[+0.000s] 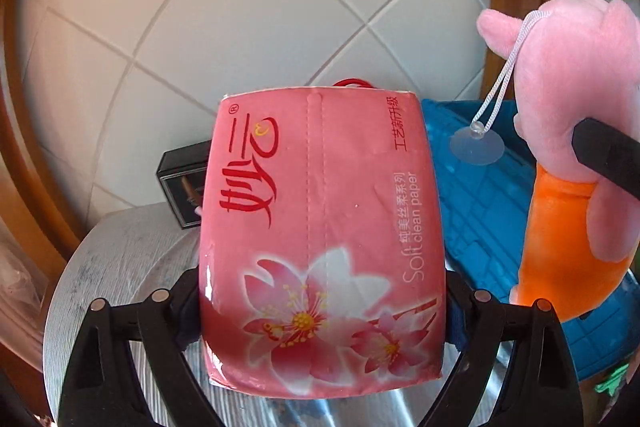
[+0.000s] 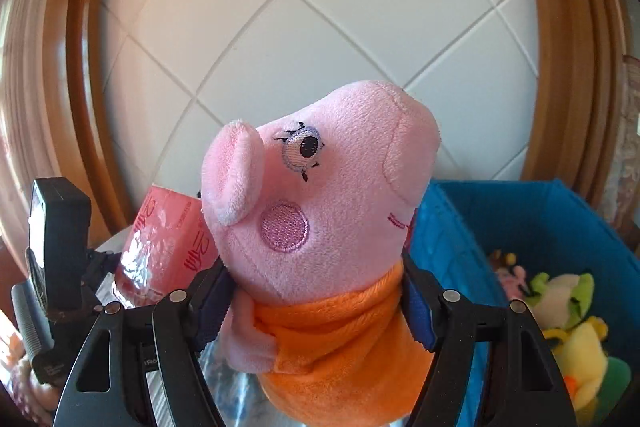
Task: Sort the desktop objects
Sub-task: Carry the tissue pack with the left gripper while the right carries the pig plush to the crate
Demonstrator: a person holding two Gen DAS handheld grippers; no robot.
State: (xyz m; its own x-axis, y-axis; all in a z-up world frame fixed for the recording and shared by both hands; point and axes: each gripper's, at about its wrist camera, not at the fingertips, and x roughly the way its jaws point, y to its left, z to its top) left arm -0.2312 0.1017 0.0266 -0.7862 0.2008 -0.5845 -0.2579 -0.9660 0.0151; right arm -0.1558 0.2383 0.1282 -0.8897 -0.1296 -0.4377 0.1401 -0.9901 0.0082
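My left gripper (image 1: pixel 320 307) is shut on a pink tissue pack (image 1: pixel 320 235) with red lettering and flowers, held above the grey round table (image 1: pixel 120 259). The pack also shows in the right wrist view (image 2: pixel 168 247), at the left. My right gripper (image 2: pixel 320 291) is shut on a pink pig plush toy (image 2: pixel 320 207) in an orange dress, gripped at the neck. The toy also shows in the left wrist view (image 1: pixel 576 131), at the right, with a white cord and a clear suction cup (image 1: pixel 476 147) hanging from it.
A blue fabric bin (image 2: pixel 560 223) at the right holds several plush toys (image 2: pixel 576 327); its blue side shows in the left wrist view (image 1: pixel 480 211). A black box (image 1: pixel 180 183) stands behind the pack. A white tiled wall and wooden frame are behind.
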